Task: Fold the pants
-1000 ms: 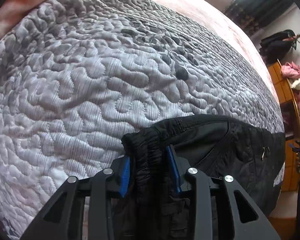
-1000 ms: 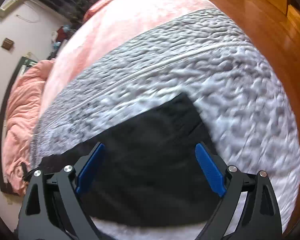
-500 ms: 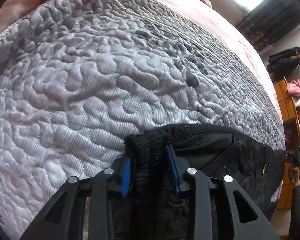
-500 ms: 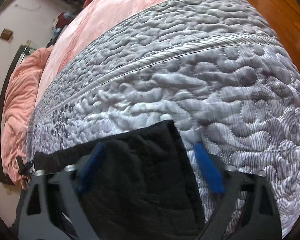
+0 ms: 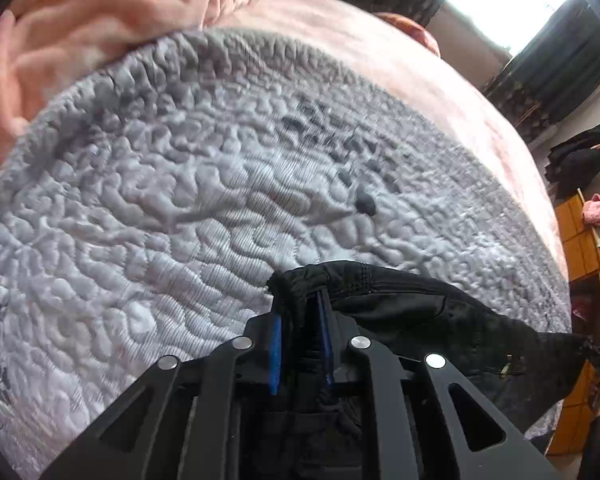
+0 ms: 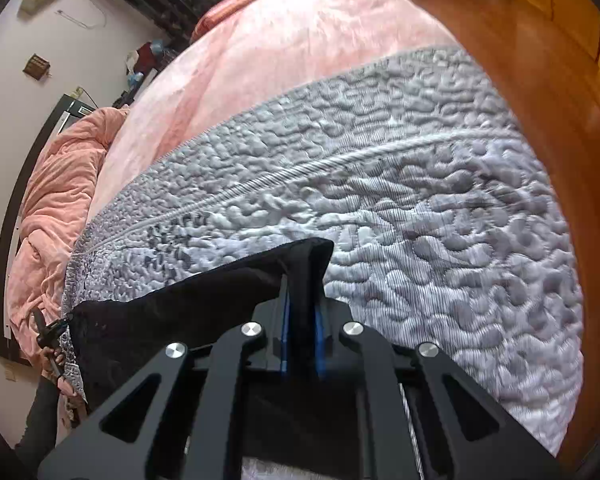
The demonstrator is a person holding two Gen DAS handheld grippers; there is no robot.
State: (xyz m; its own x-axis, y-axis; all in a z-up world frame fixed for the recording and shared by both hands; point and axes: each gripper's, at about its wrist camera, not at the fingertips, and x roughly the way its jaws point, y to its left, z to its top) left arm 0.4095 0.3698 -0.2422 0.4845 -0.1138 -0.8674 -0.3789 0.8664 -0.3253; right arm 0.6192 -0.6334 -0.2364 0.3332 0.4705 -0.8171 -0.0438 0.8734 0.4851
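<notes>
Left wrist view first: the left gripper [image 5: 300,316] has its jaws pinched tight on a bunched corner of the black pants [image 5: 440,320], right at the gathered waistband. The blue pads [image 5: 275,354] have just been closing, and the fabric is squeezed into a narrow fold between them. From that clamp the pants stretch away to the right, taut along the top edge, with a small metal zipper pull [image 5: 508,367] showing far along. Underneath lies the grey quilted cover [image 5: 160,208] of the bed, the pants sitting at its near edge. Beyond the quilt a pink blanket [image 5: 80,28] is heaped at the far left corner. A dark curtain [image 5: 560,60] and a bright window sit off to the upper right

Right wrist view now: the right gripper [image 6: 302,312] is also shut on the pants [image 6: 172,312], gripping a raised corner of the black cloth. Its jaws have just been closing, and the fabric now stands pinched up between the blue pads [image 6: 285,330]. The cloth runs off to the left along the near edge of the grey quilted cover [image 6: 420,208]. A corded seam crosses the quilt behind it. The pink blanket [image 6: 268,60] covers the far half of the bed, and the wooden floor [image 6: 540,72] shows past the right edge
</notes>
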